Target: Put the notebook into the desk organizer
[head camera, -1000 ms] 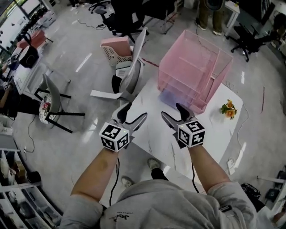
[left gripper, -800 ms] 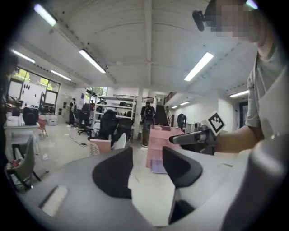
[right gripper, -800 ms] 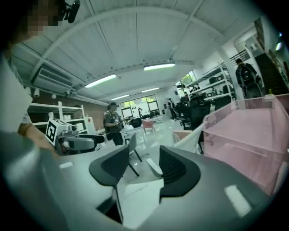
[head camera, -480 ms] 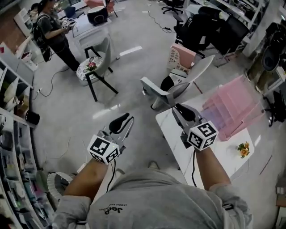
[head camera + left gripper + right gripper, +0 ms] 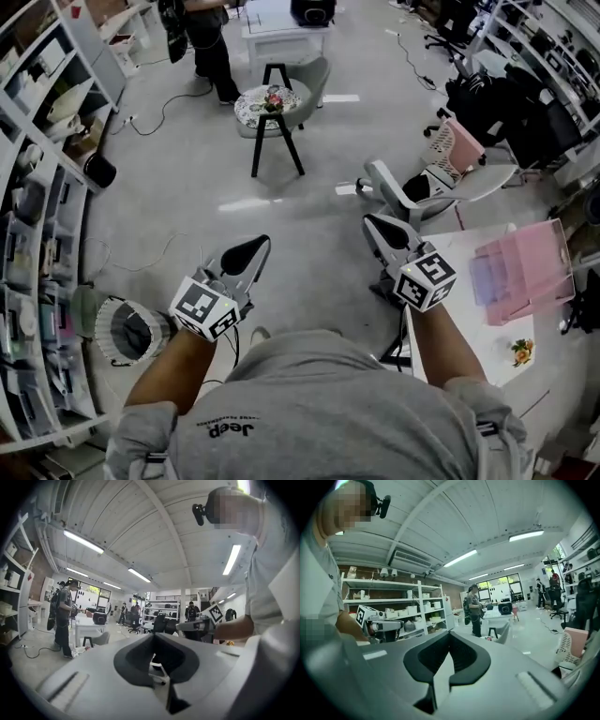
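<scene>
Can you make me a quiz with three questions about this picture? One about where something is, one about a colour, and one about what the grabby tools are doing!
1. Where is the desk organizer?
A) clamped in the left tool
B) on the white table, to the right of the right tool
C) clamped in the right tool

2. What colour is the desk organizer?
A) green
B) black
C) pink

3. How are the two tools?
A) both shut, with nothing between them
B) both wide open
C) one open, one shut

Answers:
1 B: it stands on the table near the head view's right edge.
2 C: its see-through walls are pink.
3 A: each tool's own view shows its jaws together and empty.
</scene>
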A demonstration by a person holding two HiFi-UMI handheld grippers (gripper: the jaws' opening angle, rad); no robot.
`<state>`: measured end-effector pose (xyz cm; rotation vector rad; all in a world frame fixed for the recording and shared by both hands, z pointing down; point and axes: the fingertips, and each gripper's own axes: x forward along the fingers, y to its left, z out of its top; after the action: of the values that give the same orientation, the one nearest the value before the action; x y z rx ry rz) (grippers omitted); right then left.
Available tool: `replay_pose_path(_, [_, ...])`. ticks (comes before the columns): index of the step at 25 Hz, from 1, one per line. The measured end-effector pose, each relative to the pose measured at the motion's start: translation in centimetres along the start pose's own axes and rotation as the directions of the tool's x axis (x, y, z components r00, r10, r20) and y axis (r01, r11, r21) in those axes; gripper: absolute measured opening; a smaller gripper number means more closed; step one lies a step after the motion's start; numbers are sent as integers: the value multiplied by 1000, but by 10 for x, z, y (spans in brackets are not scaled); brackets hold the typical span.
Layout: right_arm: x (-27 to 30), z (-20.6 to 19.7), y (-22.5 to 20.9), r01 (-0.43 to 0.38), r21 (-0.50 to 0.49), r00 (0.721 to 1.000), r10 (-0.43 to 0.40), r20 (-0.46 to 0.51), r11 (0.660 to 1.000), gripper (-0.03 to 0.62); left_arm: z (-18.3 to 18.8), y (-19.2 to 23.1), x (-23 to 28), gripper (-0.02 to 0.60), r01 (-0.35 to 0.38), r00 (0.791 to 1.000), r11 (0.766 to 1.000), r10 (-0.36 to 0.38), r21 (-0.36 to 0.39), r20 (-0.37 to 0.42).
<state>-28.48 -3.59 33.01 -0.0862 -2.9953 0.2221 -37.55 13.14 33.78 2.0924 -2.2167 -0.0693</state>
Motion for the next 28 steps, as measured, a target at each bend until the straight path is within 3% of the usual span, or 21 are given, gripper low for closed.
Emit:
replay_pose_path(7, [61, -1, 64, -136, -11, 991, 136, -11, 991, 3, 3, 43, -83, 58, -113, 993, 993, 114, -24, 13])
replay_pose_path(14, [95, -14, 95, -189, 19, 981, 189, -44, 982, 2, -9, 67, -127, 58, -193, 981, 980, 194, -54, 9])
replay_pose_path(28, [110, -26, 89, -173, 47, 982, 176, -70, 984, 2, -5, 76, -111, 59, -154, 988, 986, 154, -72, -4])
